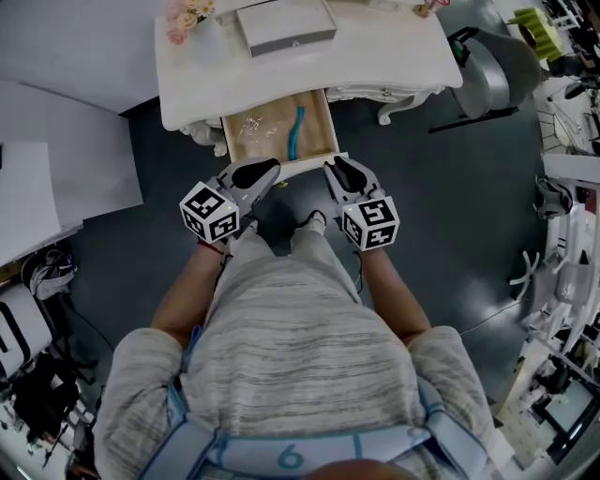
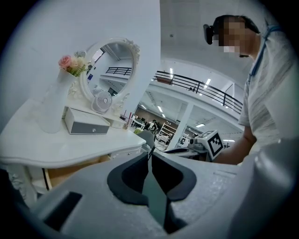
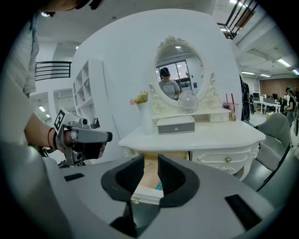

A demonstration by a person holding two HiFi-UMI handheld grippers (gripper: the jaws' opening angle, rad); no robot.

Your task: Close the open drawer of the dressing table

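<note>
The white dressing table (image 1: 375, 56) stands at the top of the head view. Its drawer (image 1: 317, 127) is pulled out towards me, with a wooden inside that holds a blue thing (image 1: 298, 131) and some small pale bits. My left gripper (image 1: 267, 171) is at the drawer's front left corner, its tips together and empty (image 2: 150, 154). My right gripper (image 1: 336, 167) hangs just off the front right corner. It is open (image 3: 150, 161), and the drawer's white front (image 3: 147, 195) with its gold knob shows through the gap.
On the table top stand a grey box (image 1: 286, 26), a vase of pink flowers (image 3: 145, 116), a small fan (image 3: 188, 100) and an oval mirror (image 3: 180, 70). A grey chair (image 1: 492, 61) is to the table's right, white furniture (image 1: 56, 178) to its left, and equipment (image 1: 562, 244) along the right wall.
</note>
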